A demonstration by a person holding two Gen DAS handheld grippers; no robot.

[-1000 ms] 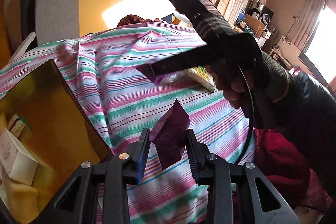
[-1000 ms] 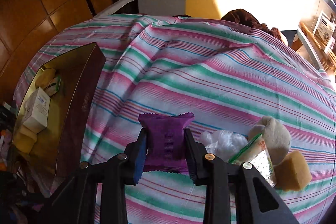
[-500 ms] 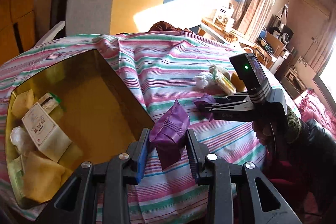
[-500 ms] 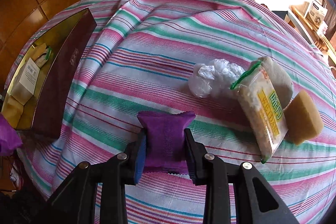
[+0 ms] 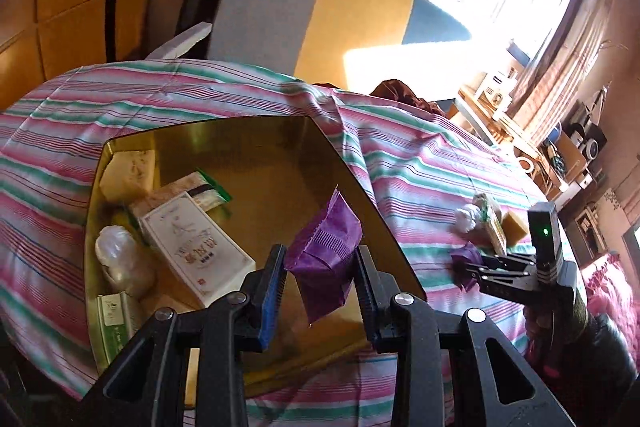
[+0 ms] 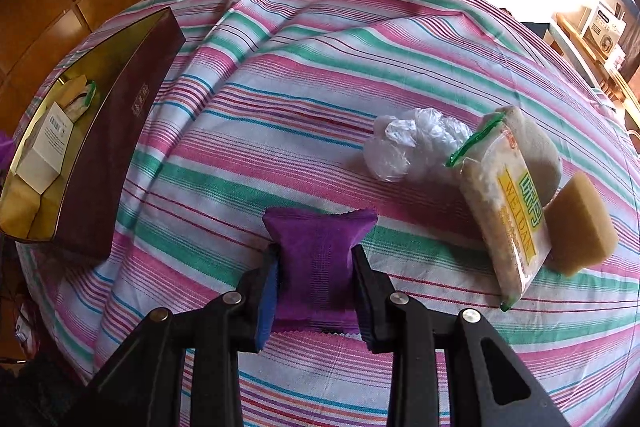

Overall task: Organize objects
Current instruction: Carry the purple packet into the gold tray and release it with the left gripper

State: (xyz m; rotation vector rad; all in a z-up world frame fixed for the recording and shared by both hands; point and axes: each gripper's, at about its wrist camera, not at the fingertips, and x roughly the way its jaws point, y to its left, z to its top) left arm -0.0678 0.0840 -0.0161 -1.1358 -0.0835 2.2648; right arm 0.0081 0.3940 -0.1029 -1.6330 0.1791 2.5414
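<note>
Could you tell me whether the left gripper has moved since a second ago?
Yes. The left gripper, shut on a purple packet, has swung left: the packet was over the striped cloth and now hangs over the gold box.

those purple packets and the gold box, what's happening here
A person is tidying loose items off a striped tablecloth into a gold-lined box. The left gripper holds one purple packet above the box's open inside, not yet released. The right gripper is shut on a second purple packet low over the cloth. Already in the box: a white carton and a few small packs. Still out on the cloth: a crumpled plastic bag, a WEIDAN snack pack and a tan sponge.
</note>
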